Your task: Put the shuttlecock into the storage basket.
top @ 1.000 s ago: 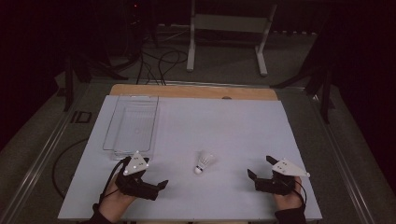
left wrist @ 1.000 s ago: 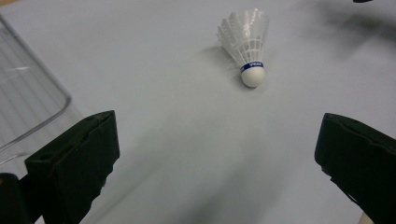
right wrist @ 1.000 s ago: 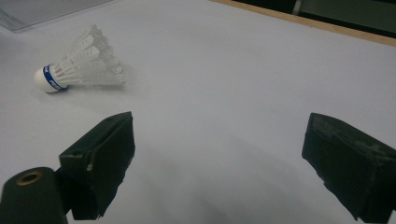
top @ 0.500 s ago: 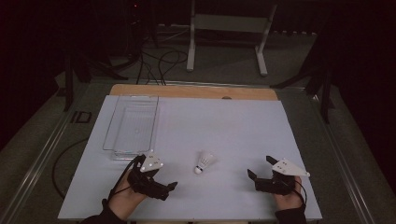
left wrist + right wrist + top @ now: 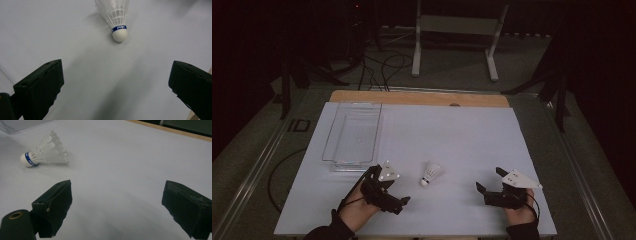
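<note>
Approach step, I'd say: left gripper [image 5: 388, 192] jaws spread wide, aimed at the shuttlecock [image 5: 431, 174] lying on its side mid-table near the clear tray [image 5: 354, 137], right gripper [image 5: 488, 184] parked, released, empty; next needs closing in, straddling the cork.

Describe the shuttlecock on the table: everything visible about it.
The shuttlecock is white, with a rounded cork-like head ringed by a blue band bearing small white lettering, and a skirt of what looks like moulded plastic mesh. It lies on its side on the white table cover, head toward the person, skirt pointing away. It sits between the left gripper and the right gripper, nearer the left. Nothing but the cover touches it.
</note>
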